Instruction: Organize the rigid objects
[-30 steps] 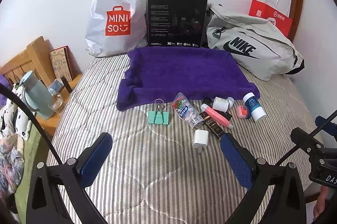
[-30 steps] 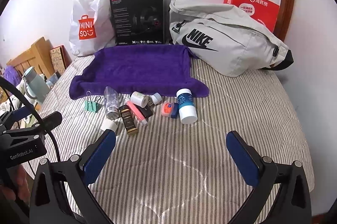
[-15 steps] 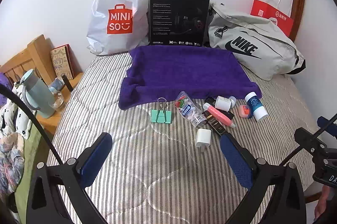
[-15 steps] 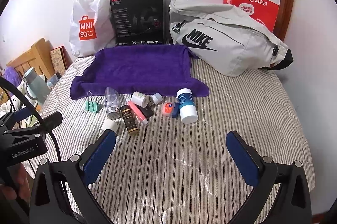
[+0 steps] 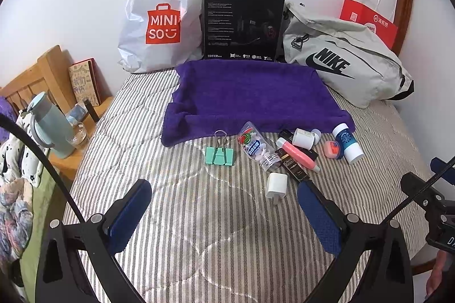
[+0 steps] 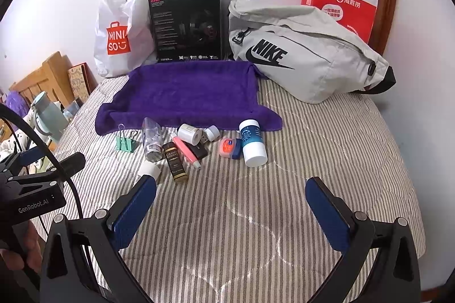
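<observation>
Both grippers hung above the striped bedcover with their blue pads spread wide and nothing between them: the left gripper (image 5: 224,206) near the white charger plug (image 5: 276,184), the right gripper (image 6: 231,206) short of the clutter; the small rigid items lay in a loose row just in front of the purple towel (image 5: 253,92), none yet on it. The mint binder clip (image 5: 219,155) looked light and stiff, best pinched across its flat body; the clear candy bottle (image 5: 257,147) and the blue-and-white tube (image 6: 251,142) lay on their sides, smooth and likely to roll, so a grip across the middle seemed wise; the pink stick (image 6: 184,150) rested across darker pieces and would probably shift them.
</observation>
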`<state>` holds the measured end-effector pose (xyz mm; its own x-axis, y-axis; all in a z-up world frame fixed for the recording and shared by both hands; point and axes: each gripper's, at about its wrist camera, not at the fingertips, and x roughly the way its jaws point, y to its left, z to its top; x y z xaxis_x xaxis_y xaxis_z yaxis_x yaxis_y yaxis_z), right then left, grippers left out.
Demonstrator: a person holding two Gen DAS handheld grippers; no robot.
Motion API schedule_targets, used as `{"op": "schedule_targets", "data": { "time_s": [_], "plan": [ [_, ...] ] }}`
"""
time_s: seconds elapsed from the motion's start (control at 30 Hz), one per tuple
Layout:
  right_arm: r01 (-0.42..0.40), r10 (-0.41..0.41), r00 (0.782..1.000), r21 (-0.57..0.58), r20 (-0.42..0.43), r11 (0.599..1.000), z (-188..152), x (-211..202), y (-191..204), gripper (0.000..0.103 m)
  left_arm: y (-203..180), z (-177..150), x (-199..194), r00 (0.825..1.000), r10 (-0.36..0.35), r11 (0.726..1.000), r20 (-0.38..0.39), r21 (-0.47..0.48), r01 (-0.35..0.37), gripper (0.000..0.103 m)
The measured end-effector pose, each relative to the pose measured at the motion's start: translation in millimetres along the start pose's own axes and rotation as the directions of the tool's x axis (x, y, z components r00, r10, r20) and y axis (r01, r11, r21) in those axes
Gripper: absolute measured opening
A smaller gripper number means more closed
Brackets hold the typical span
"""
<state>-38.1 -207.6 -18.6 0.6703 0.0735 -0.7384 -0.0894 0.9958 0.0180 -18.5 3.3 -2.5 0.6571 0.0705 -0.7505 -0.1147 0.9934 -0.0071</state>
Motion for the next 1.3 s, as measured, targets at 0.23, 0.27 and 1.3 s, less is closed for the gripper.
{"op": "schedule_targets", "data": {
  "time_s": [0.23,0.27,1.3],
  "plan": [
    [-0.004,0.004,1.0,0.001,-0.003,1.0,0.3,0.9,0.3,0.103,0.5,-0.8,0.4,1.0,0.001,1.0,-0.002,-0.001,-0.001,0.103],
    [-0.005,0.005,1.0,0.0,-0.004,1.0,0.3,1.0,0.7,0.103,0.4,-1.0,0.5,1.0,0.001,1.0,-0.001,-0.001,-0.001,0.103],
    [-0.048,0.048,0.996,-0.005,-0.072,0.999,3.9,35.0,-5.4,0.103,21.8,6.0,37.3,0.999,0.005,0.999,-0.054,-0.035,-0.007,0.103]
  ]
}}
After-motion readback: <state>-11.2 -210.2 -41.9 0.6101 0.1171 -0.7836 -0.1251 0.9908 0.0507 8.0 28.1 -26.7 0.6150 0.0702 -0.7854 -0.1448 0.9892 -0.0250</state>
